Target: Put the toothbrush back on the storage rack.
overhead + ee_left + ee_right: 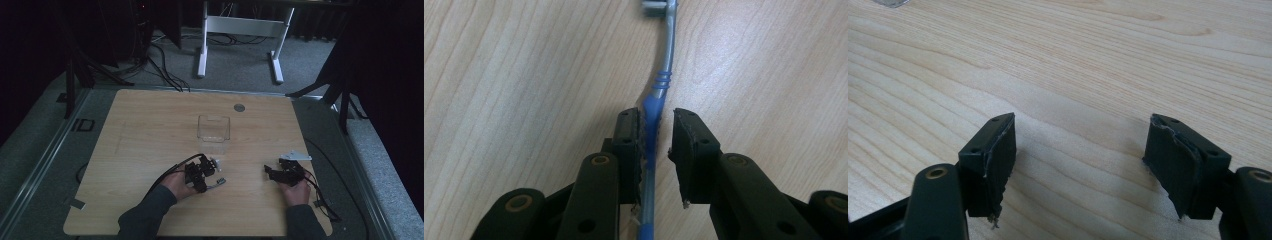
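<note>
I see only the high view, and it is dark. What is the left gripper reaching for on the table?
Observer: A blue and grey toothbrush, lying flat on the wooden table.
Operator: Is the left gripper already pinching it?
Observer: Not fully. The handle touches one pad; a gap remains beside the other.
Operator: And the right gripper?
Observer: Its jaws stand wide apart over bare wood, nothing between them.

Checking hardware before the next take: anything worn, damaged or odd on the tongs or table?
Yes: pad edges look frayed. On the right tongs the right-hand pad has a ragged, chipped edge. The left tongs show loose bits at the pad bottoms. The toothbrush lies between them, against one pad only. The clear container stands upright.
</note>
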The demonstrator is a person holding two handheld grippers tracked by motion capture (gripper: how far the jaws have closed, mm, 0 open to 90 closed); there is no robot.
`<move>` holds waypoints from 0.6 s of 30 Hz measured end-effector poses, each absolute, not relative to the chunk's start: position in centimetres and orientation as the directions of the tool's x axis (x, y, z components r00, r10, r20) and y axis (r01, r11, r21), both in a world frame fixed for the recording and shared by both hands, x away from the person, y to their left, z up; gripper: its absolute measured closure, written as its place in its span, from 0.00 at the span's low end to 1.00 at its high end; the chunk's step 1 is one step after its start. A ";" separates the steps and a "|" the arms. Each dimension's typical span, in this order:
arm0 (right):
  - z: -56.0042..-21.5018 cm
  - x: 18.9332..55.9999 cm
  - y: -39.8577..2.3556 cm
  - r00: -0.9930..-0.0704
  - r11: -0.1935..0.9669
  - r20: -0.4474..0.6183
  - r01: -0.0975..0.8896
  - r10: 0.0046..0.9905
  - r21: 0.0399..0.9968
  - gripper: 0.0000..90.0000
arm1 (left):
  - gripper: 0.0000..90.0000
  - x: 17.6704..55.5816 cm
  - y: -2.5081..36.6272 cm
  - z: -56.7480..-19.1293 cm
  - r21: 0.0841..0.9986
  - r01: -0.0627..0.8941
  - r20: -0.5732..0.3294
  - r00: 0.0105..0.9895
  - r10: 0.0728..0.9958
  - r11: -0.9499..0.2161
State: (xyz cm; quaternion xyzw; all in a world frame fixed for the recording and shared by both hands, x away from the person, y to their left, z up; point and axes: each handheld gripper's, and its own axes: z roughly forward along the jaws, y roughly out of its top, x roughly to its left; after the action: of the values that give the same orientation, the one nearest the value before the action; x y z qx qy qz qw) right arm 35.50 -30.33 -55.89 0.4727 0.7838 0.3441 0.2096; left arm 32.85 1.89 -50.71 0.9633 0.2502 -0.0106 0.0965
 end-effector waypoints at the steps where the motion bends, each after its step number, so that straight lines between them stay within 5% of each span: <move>1: -55.9 35.5 -30.3 -0.466 0.317 -0.003 0.597 0.885 0.737 0.31 | 0.81 32.8 1.9 -50.8 0.180 0.484 -0.066 0.875 0.480 -0.856; 18: -55.9 35.5 -30.3 -0.466 0.317 -0.003 0.597 0.885 0.737 0.31 | 0.88 32.7 1.5 -51.4 0.145 0.465 -0.043 0.885 0.464 -0.873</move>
State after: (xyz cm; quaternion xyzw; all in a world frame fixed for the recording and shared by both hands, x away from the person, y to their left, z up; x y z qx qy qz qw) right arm 35.50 -30.33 -55.89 0.4726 0.7838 0.3441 0.2095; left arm 32.70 1.52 -51.39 0.9677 0.2402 -0.0034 0.0759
